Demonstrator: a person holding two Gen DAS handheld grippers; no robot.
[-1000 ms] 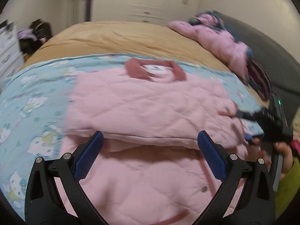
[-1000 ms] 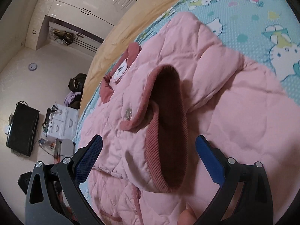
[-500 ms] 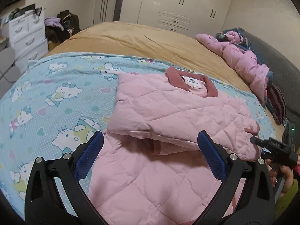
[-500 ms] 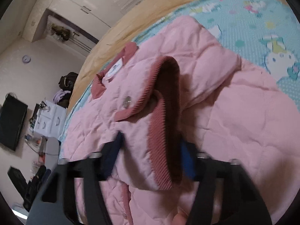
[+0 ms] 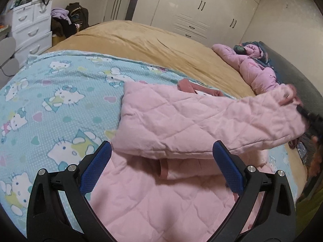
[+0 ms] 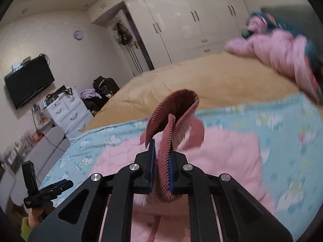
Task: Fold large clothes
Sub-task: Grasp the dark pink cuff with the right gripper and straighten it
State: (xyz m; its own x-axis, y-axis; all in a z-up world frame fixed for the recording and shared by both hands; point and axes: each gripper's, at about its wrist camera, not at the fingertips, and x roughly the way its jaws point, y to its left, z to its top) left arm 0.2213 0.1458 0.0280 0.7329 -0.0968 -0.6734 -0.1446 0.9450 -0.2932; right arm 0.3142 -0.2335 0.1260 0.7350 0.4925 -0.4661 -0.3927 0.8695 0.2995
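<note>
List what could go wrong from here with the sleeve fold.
1. The right gripper is shut on only the ribbed cuff; the knit could stretch or slip out as the sleeve hangs from it.
2. The left gripper is open and holds nothing, so the jacket may drag across the blanket and spoil the fold already made.
3. The folded layer near the collar may be pulled open too.
</note>
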